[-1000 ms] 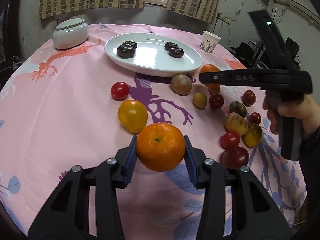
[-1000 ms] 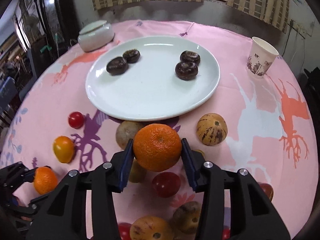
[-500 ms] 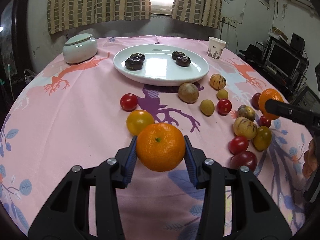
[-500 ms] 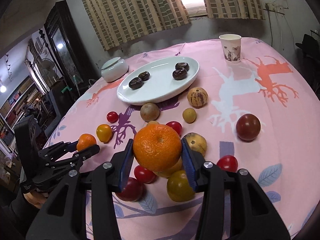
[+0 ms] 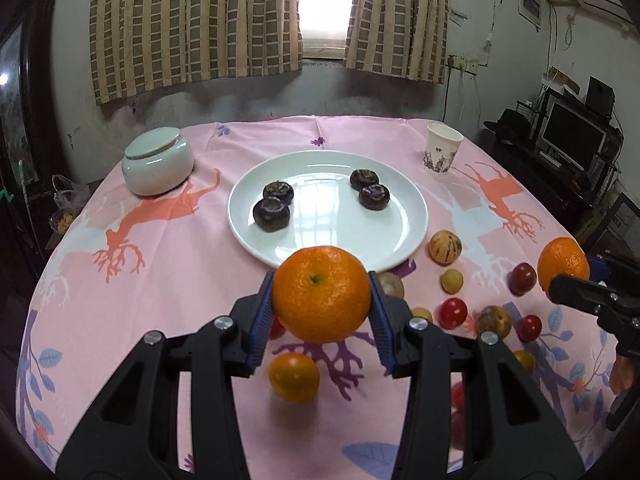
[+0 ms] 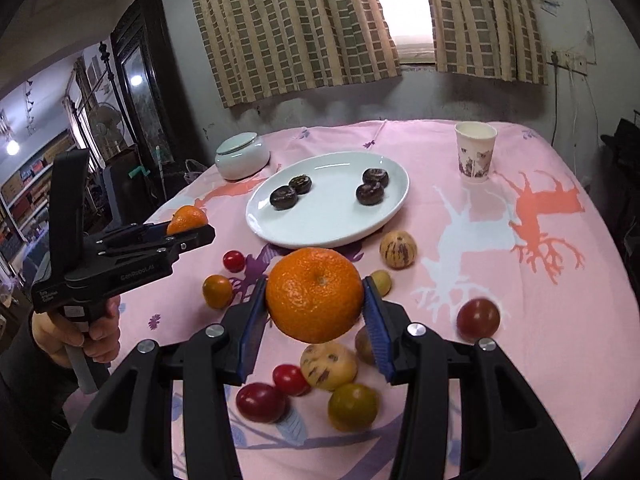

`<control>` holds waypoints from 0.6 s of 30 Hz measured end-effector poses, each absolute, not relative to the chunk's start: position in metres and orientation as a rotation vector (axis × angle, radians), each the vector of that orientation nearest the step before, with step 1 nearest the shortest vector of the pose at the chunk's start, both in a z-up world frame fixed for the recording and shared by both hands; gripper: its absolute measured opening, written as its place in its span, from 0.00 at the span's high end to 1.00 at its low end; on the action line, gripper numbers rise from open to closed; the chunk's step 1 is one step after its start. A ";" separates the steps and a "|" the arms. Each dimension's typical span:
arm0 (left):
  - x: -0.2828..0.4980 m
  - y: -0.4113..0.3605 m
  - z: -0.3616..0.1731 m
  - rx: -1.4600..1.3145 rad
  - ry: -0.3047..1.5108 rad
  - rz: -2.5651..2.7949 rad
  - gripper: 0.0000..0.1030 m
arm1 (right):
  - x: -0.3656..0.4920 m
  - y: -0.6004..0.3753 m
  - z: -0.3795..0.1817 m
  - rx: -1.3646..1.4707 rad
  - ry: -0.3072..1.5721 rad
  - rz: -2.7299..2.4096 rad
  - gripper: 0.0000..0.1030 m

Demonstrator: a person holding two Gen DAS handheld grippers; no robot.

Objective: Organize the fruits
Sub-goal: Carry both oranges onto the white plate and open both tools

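My left gripper (image 5: 321, 296) is shut on an orange (image 5: 321, 293), held in the air above the pink tablecloth, just short of the white plate (image 5: 408, 200). My right gripper (image 6: 315, 295) is shut on a second orange (image 6: 315, 294), also lifted. In the right wrist view the left gripper (image 6: 192, 226) shows at the left with its orange (image 6: 186, 218); in the left wrist view the right gripper (image 5: 576, 276) shows at the right edge with its orange (image 5: 563, 264). Several dark round fruits (image 5: 272, 214) lie on the plate. Loose tomatoes and striped yellow fruits (image 6: 328, 365) lie scattered on the cloth.
A white lidded jar (image 5: 157, 166) stands at the back left, a paper cup (image 5: 442, 154) at the back right. A yellow tomato (image 5: 294, 377) lies under my left gripper. A person's hand (image 6: 76, 330) grips the left handle. Dark furniture and a monitor (image 5: 572, 136) flank the round table.
Both grippers have risen and pulled back from the table with their oranges still held. The right gripper has swung away from over the plate to the right side; the views now show more of the room.
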State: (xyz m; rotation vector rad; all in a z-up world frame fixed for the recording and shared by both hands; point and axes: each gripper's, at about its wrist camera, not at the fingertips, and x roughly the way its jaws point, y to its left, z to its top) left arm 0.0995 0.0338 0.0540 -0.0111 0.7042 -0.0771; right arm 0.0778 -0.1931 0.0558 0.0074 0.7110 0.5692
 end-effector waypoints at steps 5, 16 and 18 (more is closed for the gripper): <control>0.150 0.043 0.054 -0.013 0.731 -0.076 0.57 | 0.148 -0.162 0.059 -0.108 0.779 0.519 0.55; 0.231 0.048 -0.002 0.036 0.868 -0.060 0.57 | 0.260 -0.110 -0.013 -0.208 0.979 0.448 0.55; 0.241 0.050 -0.012 0.027 0.896 -0.060 0.57 | 0.267 -0.106 -0.019 -0.235 0.983 0.431 0.55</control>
